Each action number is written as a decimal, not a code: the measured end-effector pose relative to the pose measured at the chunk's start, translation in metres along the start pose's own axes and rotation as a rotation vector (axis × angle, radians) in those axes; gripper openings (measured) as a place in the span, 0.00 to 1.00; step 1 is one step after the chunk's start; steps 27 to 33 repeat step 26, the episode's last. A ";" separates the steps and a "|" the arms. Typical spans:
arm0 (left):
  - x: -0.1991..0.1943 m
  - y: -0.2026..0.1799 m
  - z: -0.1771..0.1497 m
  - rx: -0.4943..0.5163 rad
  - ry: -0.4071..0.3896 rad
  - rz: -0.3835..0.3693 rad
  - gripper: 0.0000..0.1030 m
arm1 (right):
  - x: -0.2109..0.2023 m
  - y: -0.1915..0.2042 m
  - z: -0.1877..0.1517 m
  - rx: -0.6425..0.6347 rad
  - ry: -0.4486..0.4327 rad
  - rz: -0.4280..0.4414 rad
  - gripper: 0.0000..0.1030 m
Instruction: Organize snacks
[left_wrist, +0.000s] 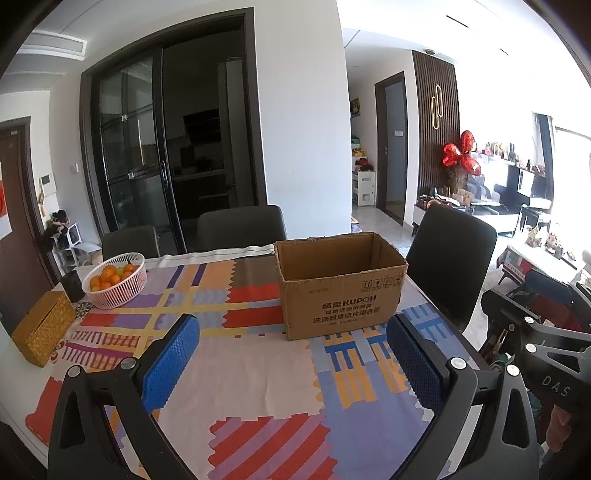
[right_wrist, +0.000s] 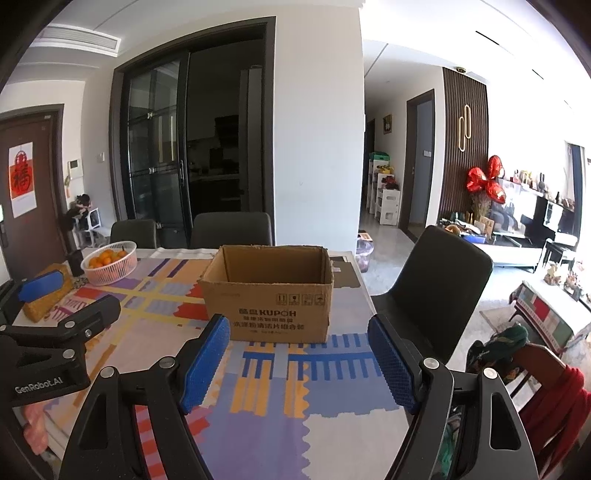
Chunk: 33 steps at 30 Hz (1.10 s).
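The left gripper (left_wrist: 291, 354) and right gripper (right_wrist: 297, 360) hang over the patterned bench (left_wrist: 258, 369), jaws wide apart with nothing between them. Ahead, the cardboard box (right_wrist: 269, 291) stands open and looks empty. No snacks are in view, so the organizing seems not yet begun; everything is left.

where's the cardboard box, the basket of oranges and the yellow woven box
cardboard box (right_wrist: 271, 314), right wrist view, on its printed front wall
basket of oranges (left_wrist: 122, 291), left wrist view, on its white lattice side wall
yellow woven box (left_wrist: 42, 330), left wrist view, on its woven top
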<state>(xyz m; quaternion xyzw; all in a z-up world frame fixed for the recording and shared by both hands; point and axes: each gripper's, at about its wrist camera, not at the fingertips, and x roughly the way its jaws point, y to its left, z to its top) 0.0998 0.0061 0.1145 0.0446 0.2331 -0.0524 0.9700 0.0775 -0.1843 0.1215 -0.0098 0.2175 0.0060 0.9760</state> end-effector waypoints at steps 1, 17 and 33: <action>0.000 0.000 0.000 0.001 -0.001 0.000 1.00 | 0.000 0.000 0.000 0.001 0.003 0.000 0.76; -0.003 -0.001 0.004 0.000 -0.014 0.002 1.00 | 0.003 -0.001 -0.002 0.001 0.009 0.000 0.76; 0.001 -0.001 0.004 -0.010 -0.011 0.006 1.00 | 0.004 0.000 -0.003 0.000 0.015 0.000 0.76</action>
